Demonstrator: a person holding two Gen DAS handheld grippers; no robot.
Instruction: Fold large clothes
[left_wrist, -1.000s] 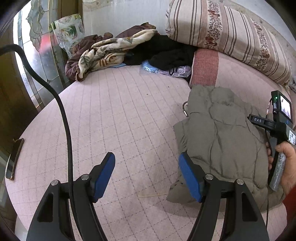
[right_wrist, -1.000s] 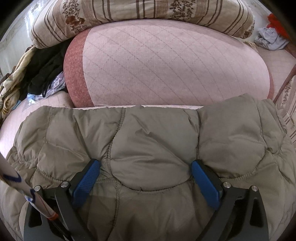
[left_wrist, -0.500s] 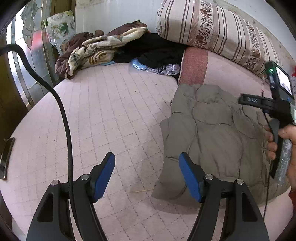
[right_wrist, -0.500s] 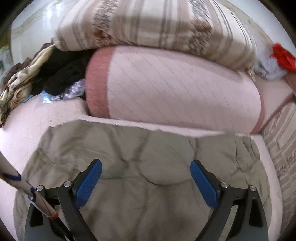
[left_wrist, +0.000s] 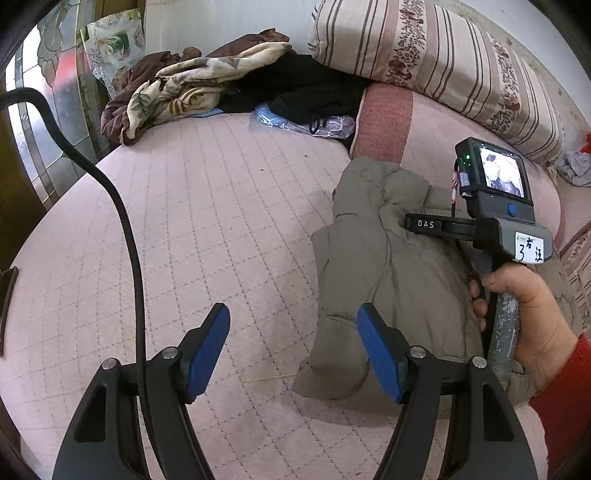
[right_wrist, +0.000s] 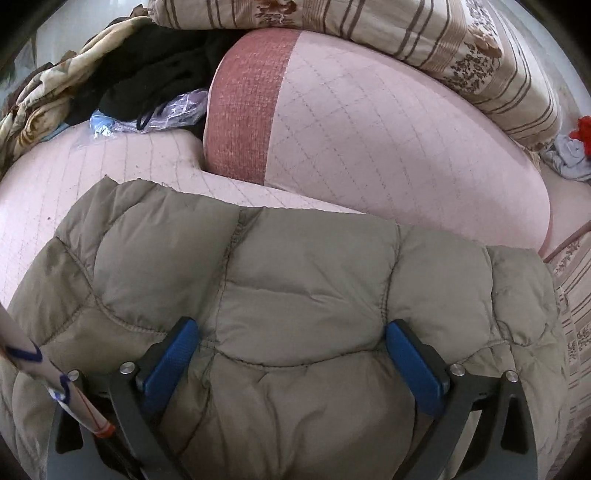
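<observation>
An olive puffer jacket (left_wrist: 388, 258) lies folded on the pink quilted bed cover (left_wrist: 207, 229), right of centre in the left wrist view. My left gripper (left_wrist: 291, 314) is open above the bare cover, its right finger by the jacket's near left corner, with nothing between the pads. A hand in a red sleeve (left_wrist: 532, 306) holds the right tool over the jacket's right side. In the right wrist view the jacket (right_wrist: 303, 280) fills the lower frame. My right gripper (right_wrist: 291, 326) stands wide open low over it, a puffy panel bulging between the blue pads (right_wrist: 173, 354).
A pink bolster with a red band (right_wrist: 369, 140) lies just behind the jacket, with a striped pillow (left_wrist: 443, 62) on top. A heap of blankets and dark clothes (left_wrist: 207, 81) and a plastic bag (left_wrist: 295, 122) lie at the back. A black cable (left_wrist: 122, 229) hangs on the left.
The right gripper lifted off the jacket, slid across it and rolled, and now sits low over it again. In the left wrist view the right hand came further into frame.
</observation>
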